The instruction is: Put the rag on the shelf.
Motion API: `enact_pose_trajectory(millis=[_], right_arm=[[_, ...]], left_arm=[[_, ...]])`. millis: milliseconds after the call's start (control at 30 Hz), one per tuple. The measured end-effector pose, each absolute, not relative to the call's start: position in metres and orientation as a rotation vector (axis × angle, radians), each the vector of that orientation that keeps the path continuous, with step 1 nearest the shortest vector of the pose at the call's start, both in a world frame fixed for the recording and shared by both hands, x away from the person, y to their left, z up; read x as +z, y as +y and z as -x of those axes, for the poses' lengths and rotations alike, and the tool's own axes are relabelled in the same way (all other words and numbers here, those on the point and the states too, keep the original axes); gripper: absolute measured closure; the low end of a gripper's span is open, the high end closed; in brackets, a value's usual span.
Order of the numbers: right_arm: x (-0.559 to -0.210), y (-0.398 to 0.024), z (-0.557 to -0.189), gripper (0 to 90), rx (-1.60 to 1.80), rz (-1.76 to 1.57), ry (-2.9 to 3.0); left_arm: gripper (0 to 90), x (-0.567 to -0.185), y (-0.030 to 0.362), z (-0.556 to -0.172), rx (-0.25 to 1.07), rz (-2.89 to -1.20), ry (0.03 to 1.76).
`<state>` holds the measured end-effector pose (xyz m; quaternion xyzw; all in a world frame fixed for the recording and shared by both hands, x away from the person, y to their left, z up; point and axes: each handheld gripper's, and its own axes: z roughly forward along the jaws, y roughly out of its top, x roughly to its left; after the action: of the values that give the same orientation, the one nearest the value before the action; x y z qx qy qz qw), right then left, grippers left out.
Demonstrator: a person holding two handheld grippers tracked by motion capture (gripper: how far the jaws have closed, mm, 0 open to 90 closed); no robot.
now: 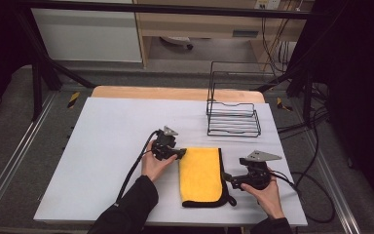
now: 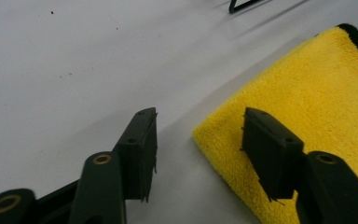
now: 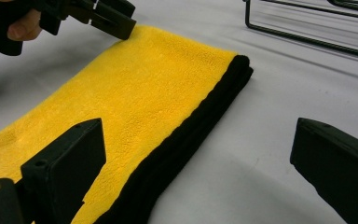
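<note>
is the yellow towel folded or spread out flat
Folded. The yellow towel lies as a narrow rectangle, and along its black-trimmed edge stacked layers show, seen in the right gripper view.

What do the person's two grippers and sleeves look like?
Both the left gripper and the right gripper are black, with flat rectangular jaws on brass-coloured pivots, a grey three-cornered plate on top and a trailing black cable. The sleeves are dark.

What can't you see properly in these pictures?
- Underside of the yellow cloth, every view: it lies folded flat on the table.
- Top of the wire rack, right gripper view: cut off by the edge.
- Left claw, right gripper view: tips hidden against the cloth.
</note>
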<state>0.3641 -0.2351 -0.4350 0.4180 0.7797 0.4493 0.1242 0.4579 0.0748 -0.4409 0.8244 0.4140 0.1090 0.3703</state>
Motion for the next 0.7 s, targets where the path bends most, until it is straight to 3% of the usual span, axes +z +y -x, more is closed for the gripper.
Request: enact_pose_trajectory(millis=[367,700], right_arm=[[-0.4344,-0.2351,-0.3661,4.4,1.320,-1.236,2.276],[-0.4338,-0.2346,-0.3735,4.9,1.326,-1.262,2.253]], left_arm=[[66.4,-0.4457,0.0693,-0.4581,0.206,-2.119,1.074],[76.9,-0.4454,0.0645,-0.4545,0.206,-2.119,1.077]])
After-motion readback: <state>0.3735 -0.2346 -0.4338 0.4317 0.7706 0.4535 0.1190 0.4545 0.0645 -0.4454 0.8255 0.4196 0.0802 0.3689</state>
